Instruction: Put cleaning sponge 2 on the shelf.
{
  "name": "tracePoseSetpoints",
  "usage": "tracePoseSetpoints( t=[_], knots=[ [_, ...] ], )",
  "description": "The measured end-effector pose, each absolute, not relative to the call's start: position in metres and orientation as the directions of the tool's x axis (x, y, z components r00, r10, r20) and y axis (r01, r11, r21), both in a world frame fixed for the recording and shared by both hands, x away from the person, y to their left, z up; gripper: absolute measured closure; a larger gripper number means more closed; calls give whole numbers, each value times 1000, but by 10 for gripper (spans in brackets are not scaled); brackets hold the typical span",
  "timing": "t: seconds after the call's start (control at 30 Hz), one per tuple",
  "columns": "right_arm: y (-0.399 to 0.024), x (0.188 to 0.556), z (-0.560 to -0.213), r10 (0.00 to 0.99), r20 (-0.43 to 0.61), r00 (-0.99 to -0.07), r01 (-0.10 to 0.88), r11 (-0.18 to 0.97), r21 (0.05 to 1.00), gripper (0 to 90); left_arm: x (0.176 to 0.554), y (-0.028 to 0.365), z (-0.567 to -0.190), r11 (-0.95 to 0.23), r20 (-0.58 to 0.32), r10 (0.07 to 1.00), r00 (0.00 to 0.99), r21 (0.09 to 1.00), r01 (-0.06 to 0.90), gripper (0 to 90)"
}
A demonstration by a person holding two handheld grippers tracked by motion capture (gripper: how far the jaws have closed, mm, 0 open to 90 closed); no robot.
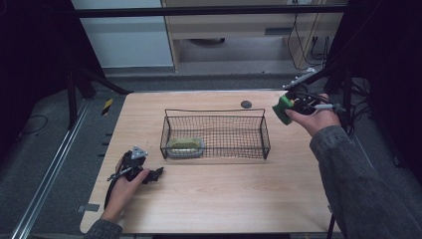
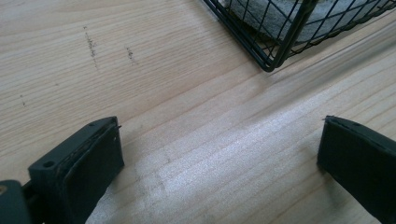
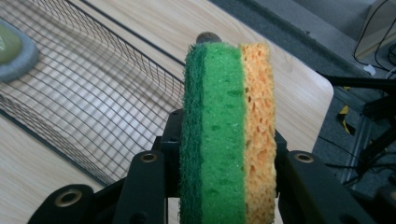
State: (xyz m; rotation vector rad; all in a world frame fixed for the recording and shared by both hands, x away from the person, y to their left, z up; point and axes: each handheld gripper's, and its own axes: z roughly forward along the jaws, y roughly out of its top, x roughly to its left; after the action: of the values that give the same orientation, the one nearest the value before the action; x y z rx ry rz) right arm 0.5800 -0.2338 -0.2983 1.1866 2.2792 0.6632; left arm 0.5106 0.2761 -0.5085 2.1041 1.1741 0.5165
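Right gripper (image 1: 288,110) is clamping a green-and-yellow sponge (image 3: 229,130) between its jaws, holding it in the air just beside the wire basket's (image 1: 215,112) right end. Left gripper (image 1: 158,173) is resting on the table (image 1: 224,199) with jaws standing wide and holding nothing, near the basket's front left corner.

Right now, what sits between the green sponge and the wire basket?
Nothing; in the high view, bare wooden table separates the sponge, clamped in the right gripper, from the basket.
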Motion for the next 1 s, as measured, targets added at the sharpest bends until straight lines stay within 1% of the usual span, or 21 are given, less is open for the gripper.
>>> tracePoseSetpoints(
  t=[0.4,0.5,0.73,1.0],
  knots=[
    [-205,594,-306,804,-165,-572,582,539,609,642,511,276,-508,-376,20,855,519,713,592,0],
    [-200,595,-315,794,-147,-590,582,544,604,642,511,276,-508,-376,20,855,519,713,592,0],
    [-195,600,-334,794,-105,-599,602,533,594,642,511,276,-508,-376,20,854,519,713,592,0],
    [-187,606,-350,784,-81,-616,605,536,588,641,511,275,-509,-371,15,856,517,714,594,0]
  ],
)
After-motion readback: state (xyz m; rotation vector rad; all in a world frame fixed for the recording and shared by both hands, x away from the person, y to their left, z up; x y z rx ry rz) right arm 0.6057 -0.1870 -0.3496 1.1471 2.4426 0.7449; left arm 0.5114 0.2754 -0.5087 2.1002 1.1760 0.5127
